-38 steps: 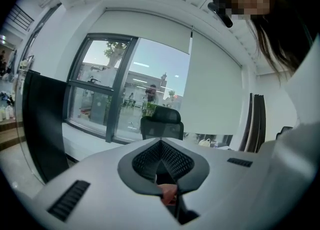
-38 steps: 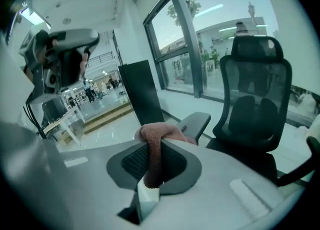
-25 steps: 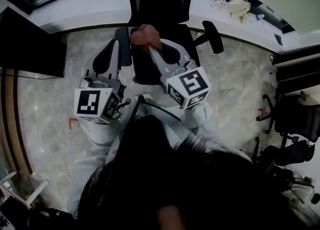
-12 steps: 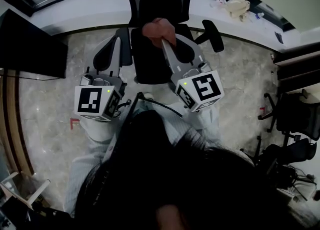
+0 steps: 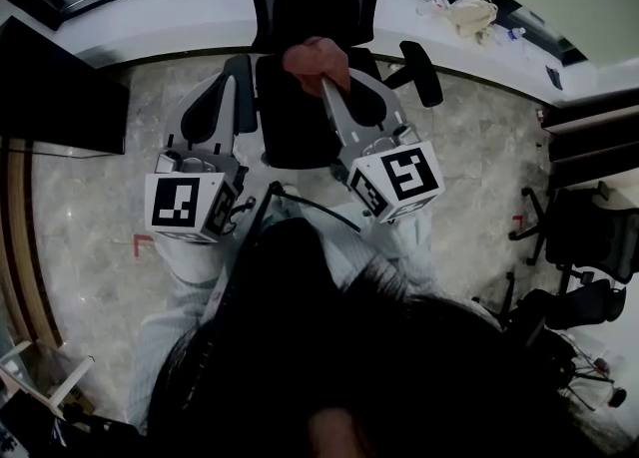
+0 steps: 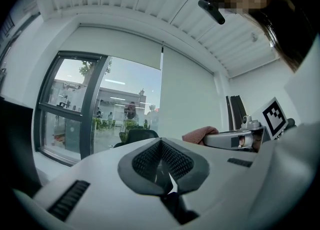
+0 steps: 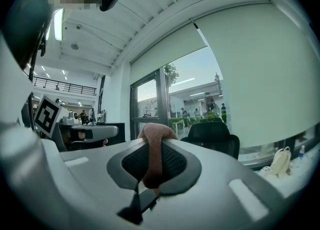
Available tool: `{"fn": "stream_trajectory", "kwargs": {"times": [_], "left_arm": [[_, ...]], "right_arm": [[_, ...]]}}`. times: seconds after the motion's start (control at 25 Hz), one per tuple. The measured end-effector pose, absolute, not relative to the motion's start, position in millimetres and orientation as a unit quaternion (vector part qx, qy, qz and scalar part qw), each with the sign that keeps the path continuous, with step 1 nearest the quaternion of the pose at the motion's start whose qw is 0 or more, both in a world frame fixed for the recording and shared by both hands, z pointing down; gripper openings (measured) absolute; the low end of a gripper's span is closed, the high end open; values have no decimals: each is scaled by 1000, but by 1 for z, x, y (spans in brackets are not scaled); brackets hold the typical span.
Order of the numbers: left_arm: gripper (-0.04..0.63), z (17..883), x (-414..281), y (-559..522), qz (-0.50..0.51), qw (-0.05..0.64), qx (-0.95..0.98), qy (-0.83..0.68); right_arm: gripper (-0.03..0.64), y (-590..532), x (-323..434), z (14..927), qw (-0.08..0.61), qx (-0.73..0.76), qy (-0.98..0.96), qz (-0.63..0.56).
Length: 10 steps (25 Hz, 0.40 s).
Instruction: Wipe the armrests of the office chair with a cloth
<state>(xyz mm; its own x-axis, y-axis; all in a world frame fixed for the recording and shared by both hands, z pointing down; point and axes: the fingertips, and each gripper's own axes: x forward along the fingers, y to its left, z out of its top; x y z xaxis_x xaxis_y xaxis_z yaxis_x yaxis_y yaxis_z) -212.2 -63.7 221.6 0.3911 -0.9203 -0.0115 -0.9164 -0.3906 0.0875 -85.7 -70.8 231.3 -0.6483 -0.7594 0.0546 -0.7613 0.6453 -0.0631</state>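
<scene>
open floor [image 5: 80, 197] left; office chair [image 5: 292, 127] blocks straight ahead.

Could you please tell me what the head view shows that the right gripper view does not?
Only the head view shows the armrest beside the left gripper, the other armrest, the seat and the marble floor. Only the right gripper view shows the right gripper with its pads closed on a fold of the cloth, plus the window and ceiling. Both show the cloth, the left gripper and the chair's backrest.
</scene>
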Motion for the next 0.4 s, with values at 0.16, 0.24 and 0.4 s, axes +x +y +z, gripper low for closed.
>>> {"fn": "stream_trajectory", "kwargs": {"times": [0.16,0.24,0.4], "left_arm": [[3,223,-210,-67,-26,38,832,-552],[3,223,-209,-68,-22,39,833,-552],[3,223,-208,-68,-30,31,833,-552]], "right_arm": [[25,-73,-84,231,13,417,-908,42],[26,-73,-85,232,13,416,-908,43],[25,-72,-85,233,15,412,-910,42]]}}
